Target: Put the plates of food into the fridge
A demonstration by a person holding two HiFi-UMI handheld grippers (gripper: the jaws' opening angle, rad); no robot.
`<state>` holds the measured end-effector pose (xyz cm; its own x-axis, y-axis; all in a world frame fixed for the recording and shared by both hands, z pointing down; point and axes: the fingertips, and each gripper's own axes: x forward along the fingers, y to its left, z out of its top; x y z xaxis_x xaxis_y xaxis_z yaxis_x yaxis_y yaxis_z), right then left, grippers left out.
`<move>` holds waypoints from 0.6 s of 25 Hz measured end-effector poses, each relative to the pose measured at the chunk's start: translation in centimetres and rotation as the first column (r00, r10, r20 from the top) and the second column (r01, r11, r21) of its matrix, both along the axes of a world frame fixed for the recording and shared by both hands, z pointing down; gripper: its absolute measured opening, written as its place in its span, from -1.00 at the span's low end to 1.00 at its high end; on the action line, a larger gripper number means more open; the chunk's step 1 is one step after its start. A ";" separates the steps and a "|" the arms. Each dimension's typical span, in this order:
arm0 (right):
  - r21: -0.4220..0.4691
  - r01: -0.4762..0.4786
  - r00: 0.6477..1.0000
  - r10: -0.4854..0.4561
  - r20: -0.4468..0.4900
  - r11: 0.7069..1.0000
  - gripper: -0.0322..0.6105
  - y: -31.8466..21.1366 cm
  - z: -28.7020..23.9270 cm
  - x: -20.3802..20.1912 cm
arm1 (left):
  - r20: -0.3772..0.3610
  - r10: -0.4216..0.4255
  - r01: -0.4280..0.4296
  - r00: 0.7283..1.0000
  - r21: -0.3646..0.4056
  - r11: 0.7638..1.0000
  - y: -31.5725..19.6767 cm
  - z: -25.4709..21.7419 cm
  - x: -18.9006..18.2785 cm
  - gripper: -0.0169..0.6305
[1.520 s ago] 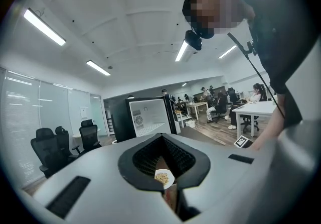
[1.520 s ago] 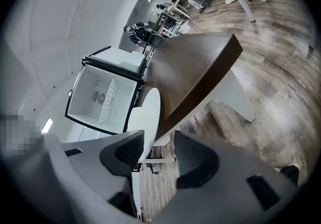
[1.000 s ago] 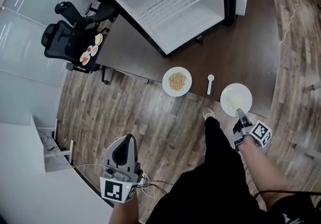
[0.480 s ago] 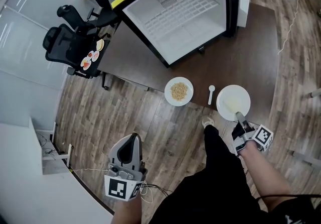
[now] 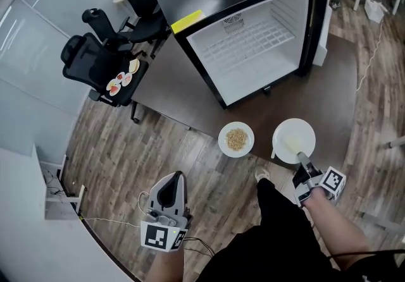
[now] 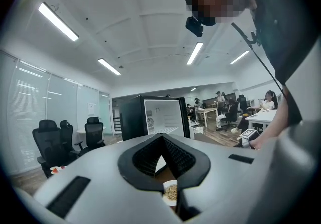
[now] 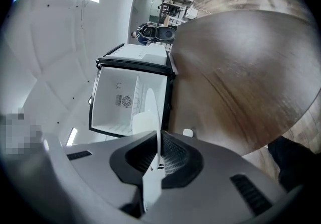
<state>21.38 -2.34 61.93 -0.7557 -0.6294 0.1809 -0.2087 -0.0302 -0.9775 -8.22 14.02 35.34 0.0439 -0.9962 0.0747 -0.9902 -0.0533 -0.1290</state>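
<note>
Grip status: right gripper (image 5: 302,159) jaws are clamped on the near rim of the round white plate of pale food (image 5: 293,138), now raised off the dark brown table (image 5: 183,78); the white spoon seen beside it a second ago is out of sight (lift under way). Left gripper (image 5: 177,179) jaws are pressed together, empty. Remaining: carry to the open black fridge (image 5: 253,47); the round white plate of grain (image 5: 236,140) waits on the table.

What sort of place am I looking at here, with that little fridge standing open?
Most likely an open-plan office, not a kitchen. Black swivel chairs stand near the open fridge, people sit at white desks farther back, and long strip lights run overhead.
</note>
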 end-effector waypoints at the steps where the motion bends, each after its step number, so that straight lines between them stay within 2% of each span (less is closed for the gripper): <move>1: 0.001 0.006 1.000 -0.006 0.005 1.000 -0.85 -0.5 -0.6 -0.6 | -0.008 -0.008 0.008 1.000 0.002 1.000 -0.5 -0.2 -0.6 -0.94; 10: 0.050 0.065 0.997 -0.067 0.038 0.997 -0.85 -5.4 -5.5 -6.2 | -0.033 -0.036 0.037 0.999 0.008 0.999 -5.0 -2.1 -3.9 -0.94; 15: 0.048 0.098 0.994 -0.100 0.049 0.994 -0.85 -8.1 -6.9 -9.1 | -0.030 -0.056 0.056 0.998 0.009 0.998 -7.0 -3.1 -5.3 -0.94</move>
